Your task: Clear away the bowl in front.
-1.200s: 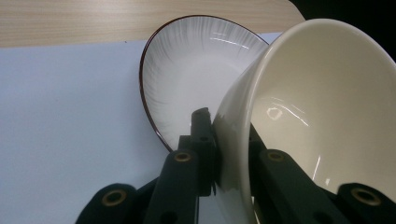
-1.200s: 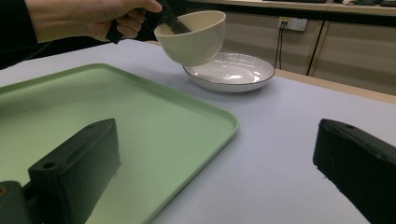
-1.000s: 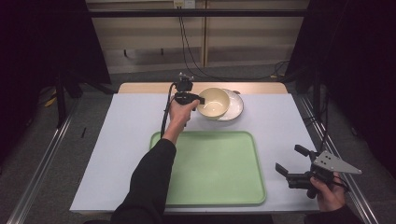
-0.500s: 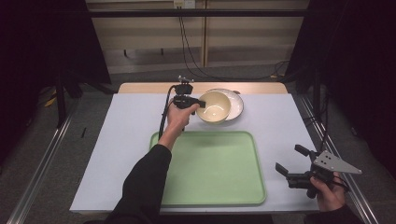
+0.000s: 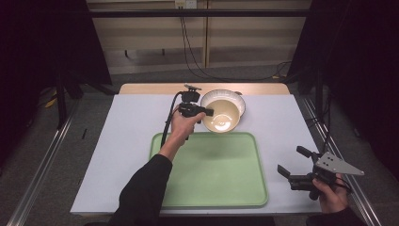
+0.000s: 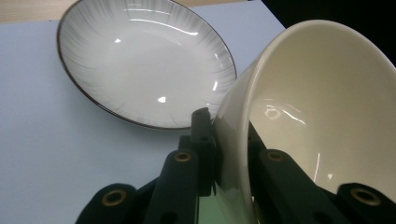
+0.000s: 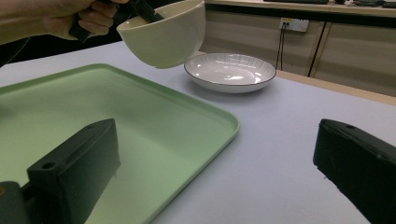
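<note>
Taking the green tray (image 5: 214,172) as the landmark: the left gripper (image 5: 200,112) is just past the tray's far edge, toward its left half, and it's clamped on the rim of the cream bowl (image 5: 221,117), one jaw inside the wall and one outside. The bowl hangs in the air over that far edge, tipped so its mouth faces up and a bit toward the right. It's round, so there's no real long axis. Behind it, past the tray, sits the shallow white plate (image 5: 237,99).

My take on doing it well: level the bowl before lowering it, and set it flat on the tray before letting go, since a rim pinch can slip.

Off the tray's right near corner, the right gripper (image 5: 292,165) waits with its jaws wide apart, holding nothing.
</note>
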Demonstrator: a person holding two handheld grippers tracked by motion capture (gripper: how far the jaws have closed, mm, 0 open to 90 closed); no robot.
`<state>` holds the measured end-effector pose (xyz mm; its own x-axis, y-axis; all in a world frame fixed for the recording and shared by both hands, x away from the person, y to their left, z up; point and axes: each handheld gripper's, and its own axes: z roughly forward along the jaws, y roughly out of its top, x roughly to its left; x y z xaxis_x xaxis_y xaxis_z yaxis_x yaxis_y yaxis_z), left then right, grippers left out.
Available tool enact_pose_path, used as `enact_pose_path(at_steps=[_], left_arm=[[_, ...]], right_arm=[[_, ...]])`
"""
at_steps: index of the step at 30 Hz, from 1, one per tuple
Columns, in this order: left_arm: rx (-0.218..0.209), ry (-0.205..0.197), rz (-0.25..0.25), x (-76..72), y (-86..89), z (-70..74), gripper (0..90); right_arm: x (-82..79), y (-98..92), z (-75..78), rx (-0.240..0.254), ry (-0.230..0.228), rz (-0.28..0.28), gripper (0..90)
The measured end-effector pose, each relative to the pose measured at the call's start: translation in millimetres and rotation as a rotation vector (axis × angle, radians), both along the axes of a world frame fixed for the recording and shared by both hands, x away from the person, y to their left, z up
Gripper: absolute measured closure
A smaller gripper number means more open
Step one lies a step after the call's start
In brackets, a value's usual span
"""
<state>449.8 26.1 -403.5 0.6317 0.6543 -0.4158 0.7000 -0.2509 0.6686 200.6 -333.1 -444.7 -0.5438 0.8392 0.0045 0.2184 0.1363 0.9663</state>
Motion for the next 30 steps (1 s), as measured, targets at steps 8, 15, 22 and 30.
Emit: enact_pose_path(at_steps=[8,15,22,30], left_arm=[[-0.001,0.007,-0.054,-13.0,-14.7,0.7,82.8],[0.013,0.027,-0.081,-18.5,-29.3,-3.7,82.7],[0.024,0.040,-0.097,-19.3,-45.1,-12.5,82.6],[0.059,0.064,-0.109,-19.9,-60.9,-24.1,82.7]], right_arm=[[0.1,0.1,0.4,0.004,-0.005,0.003,0.1],[0.6,0.2,0.1,-0.003,-0.011,-0.002,0.1],[1.0,0.0,0.6,0.001,-0.011,0.004,0.1],[1.2,0.2,0.4,0.000,-0.015,0.004,0.1]])
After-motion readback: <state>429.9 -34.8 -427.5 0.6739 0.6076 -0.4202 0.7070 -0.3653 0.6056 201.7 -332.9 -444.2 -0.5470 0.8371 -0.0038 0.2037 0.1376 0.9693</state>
